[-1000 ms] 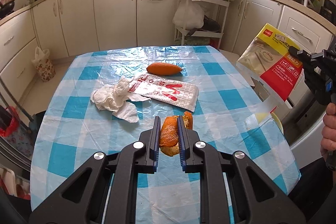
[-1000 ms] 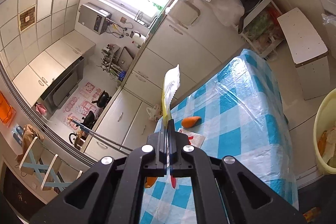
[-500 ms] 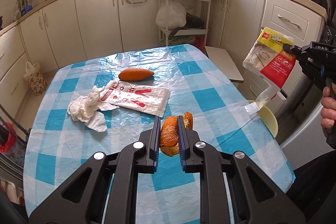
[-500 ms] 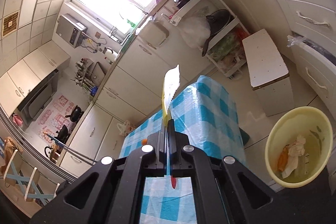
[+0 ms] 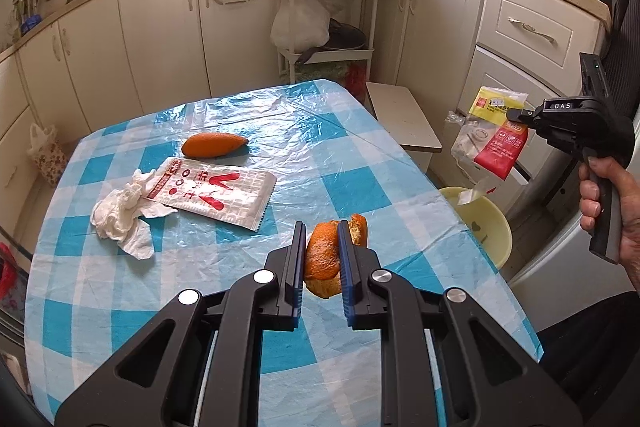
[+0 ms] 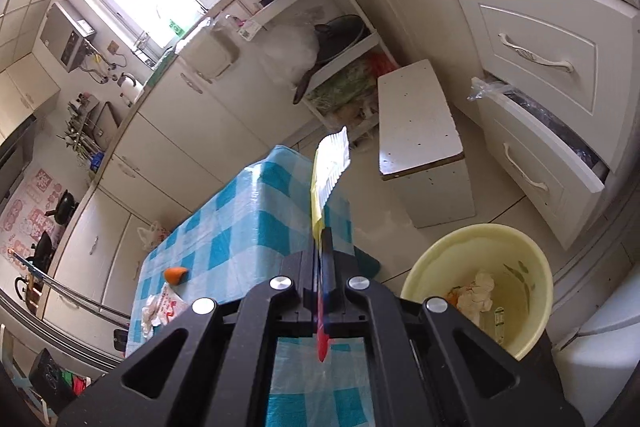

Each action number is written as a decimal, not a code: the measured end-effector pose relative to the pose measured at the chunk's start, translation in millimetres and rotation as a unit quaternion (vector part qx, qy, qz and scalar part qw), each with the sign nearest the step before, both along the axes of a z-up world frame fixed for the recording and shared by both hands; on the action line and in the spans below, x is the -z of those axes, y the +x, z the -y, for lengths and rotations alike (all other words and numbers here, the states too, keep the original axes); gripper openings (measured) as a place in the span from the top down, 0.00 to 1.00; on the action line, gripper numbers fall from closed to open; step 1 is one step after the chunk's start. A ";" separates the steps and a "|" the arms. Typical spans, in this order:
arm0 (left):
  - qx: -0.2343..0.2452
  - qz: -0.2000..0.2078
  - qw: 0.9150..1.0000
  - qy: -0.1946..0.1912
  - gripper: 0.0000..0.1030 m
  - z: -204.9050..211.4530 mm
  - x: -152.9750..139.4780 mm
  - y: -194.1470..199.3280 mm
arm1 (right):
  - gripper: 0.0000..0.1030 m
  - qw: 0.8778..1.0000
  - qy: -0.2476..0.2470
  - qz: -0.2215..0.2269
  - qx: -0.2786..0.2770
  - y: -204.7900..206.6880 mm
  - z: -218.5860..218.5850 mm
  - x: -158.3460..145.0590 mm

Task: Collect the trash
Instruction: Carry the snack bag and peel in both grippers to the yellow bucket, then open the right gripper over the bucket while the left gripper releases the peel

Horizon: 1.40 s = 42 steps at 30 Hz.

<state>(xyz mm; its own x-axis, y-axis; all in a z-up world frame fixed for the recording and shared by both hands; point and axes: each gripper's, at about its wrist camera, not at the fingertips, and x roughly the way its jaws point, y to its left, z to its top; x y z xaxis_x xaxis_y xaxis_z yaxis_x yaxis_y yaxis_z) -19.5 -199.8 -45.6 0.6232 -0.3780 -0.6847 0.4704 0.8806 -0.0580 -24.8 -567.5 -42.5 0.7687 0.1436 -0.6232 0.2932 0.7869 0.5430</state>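
My left gripper [image 5: 319, 233] is shut on an orange peel [image 5: 322, 259] and holds it above the right part of the checked table [image 5: 200, 307]. My right gripper [image 6: 321, 239] is shut on a yellow, red and white plastic wrapper [image 6: 328, 171], seen edge-on; the left wrist view shows the wrapper [image 5: 494, 137] hanging off the table's right side, above the yellow trash bin [image 5: 486, 227]. The bin [image 6: 532, 315] holds some paper and peel scraps. On the table lie a second orange peel [image 5: 214, 145], a white and red packet [image 5: 216, 193] and a crumpled tissue [image 5: 120, 215].
A white stool [image 5: 402, 117] stands past the table's far right corner. A white shelf rack [image 5: 328, 23] with bags stands at the back. Cabinets line the walls, with a half-open drawer [image 6: 548, 147] near the bin.
My right gripper has carried the wrapper right and down, off the table to above the bin. My left gripper still holds its peel and has shifted toward the table's right side.
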 end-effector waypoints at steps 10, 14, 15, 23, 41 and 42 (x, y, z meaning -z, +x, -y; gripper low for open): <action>0.019 -0.016 0.999 -0.024 0.85 30.5 -0.8 6.8 | 0.98 0.988 -0.067 -0.140 0.008 21.7 18.6 50.5; 0.037 -0.024 0.999 -0.031 0.86 54.6 -0.7 8.2 | 0.98 0.977 -0.083 -0.194 -0.009 28.7 18.2 74.4; 0.041 -0.025 0.998 -0.033 0.85 60.6 -0.9 8.3 | 0.98 0.975 -0.086 -0.205 -0.013 30.5 18.6 79.9; 0.081 -0.044 0.995 -0.047 0.85 122.1 1.6 11.7 | 0.50 0.951 -0.053 -0.303 -0.010 26.3 33.3 123.9; 0.109 -0.164 0.980 -0.026 0.81 287.3 70.2 51.0 | 0.28 0.975 -0.081 -0.095 0.186 -22.3 86.6 34.9; 0.110 -0.168 0.979 -0.023 0.78 293.4 73.7 53.2 | 0.28 0.974 -0.082 -0.094 0.190 -21.4 88.3 34.7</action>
